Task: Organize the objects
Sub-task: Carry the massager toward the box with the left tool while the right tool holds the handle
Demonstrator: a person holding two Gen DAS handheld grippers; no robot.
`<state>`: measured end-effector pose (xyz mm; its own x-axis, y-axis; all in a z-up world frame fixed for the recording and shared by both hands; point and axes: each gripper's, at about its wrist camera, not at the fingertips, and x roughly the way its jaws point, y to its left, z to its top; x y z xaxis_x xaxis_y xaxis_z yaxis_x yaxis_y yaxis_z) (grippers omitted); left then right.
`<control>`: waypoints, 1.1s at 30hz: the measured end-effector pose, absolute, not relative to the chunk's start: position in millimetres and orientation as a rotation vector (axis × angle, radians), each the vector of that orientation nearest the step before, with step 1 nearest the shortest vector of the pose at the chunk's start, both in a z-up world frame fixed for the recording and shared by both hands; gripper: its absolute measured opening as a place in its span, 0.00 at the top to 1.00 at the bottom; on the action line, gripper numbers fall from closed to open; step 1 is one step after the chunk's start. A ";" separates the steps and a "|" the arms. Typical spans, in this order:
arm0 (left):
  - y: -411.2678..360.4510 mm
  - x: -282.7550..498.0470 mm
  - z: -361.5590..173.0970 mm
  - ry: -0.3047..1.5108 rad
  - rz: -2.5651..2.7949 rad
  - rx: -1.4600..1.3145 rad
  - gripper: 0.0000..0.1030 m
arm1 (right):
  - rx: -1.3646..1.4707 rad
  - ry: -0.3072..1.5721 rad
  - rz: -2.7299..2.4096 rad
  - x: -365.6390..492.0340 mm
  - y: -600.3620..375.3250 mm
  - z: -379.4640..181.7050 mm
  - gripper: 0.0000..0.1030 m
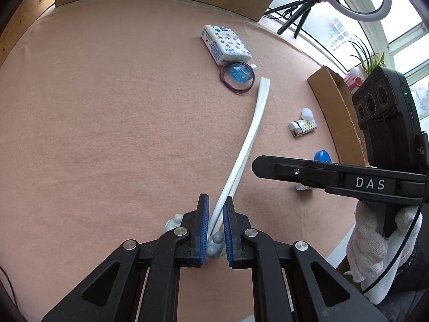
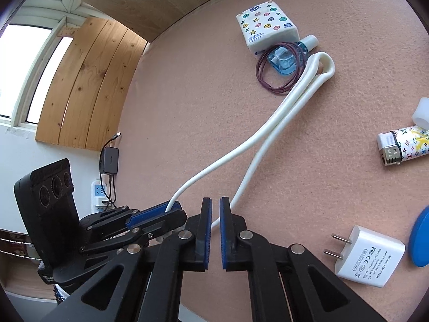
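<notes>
Claws of both hands work the near end of a folded white cable (image 2: 270,131) lying on the pink tabletop (image 1: 107,107); left claw (image 1: 215,214) pinches both strands just above its beaded end, probably to anchor it; right claw (image 2: 215,214) is pressed almost together, one strand passing at its tips, though a grip cannot be confirmed; far fold rests beside a blue bottle (image 2: 284,59) and tissue pack (image 2: 268,24); charger plug (image 2: 367,257) and lighter (image 2: 405,145) lie apart, unsorted.

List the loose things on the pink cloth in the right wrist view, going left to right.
Dark red hair tie → tissue pack → white charger plug → lighter.
</notes>
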<state>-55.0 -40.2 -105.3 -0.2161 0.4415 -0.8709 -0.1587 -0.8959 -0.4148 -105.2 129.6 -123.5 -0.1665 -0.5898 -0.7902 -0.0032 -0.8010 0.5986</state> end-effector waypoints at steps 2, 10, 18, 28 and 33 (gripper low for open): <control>-32.4 -50.9 -102.7 -0.299 2.180 -1.658 0.89 | 1.721 -0.681 -2.044 -100.0 138.4 -125.4 0.95; 0.1 -35.6 -96.8 -0.237 2.110 -1.628 0.76 | 1.742 -0.801 -2.047 -81.7 163.1 -127.6 0.88; 27.2 -24.6 -96.4 -0.197 2.079 -1.604 0.71 | 1.717 -0.856 -2.074 -72.5 174.1 -108.1 0.77; 10.0 -15.8 -72.8 -0.201 2.104 -1.560 0.69 | 1.825 -0.571 -2.147 -62.8 163.5 -122.6 0.86; 4.4 -30.3 -88.9 -0.193 2.100 -1.610 0.71 | 1.856 -0.570 -2.105 -60.8 168.6 -125.2 0.87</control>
<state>-30.3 4.4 -88.9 -0.1897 0.4548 -0.8701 -0.2882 -0.8730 -0.3935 -60.8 168.6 -125.2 -0.1374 -0.4546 -0.8800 -0.0515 -0.8840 0.4647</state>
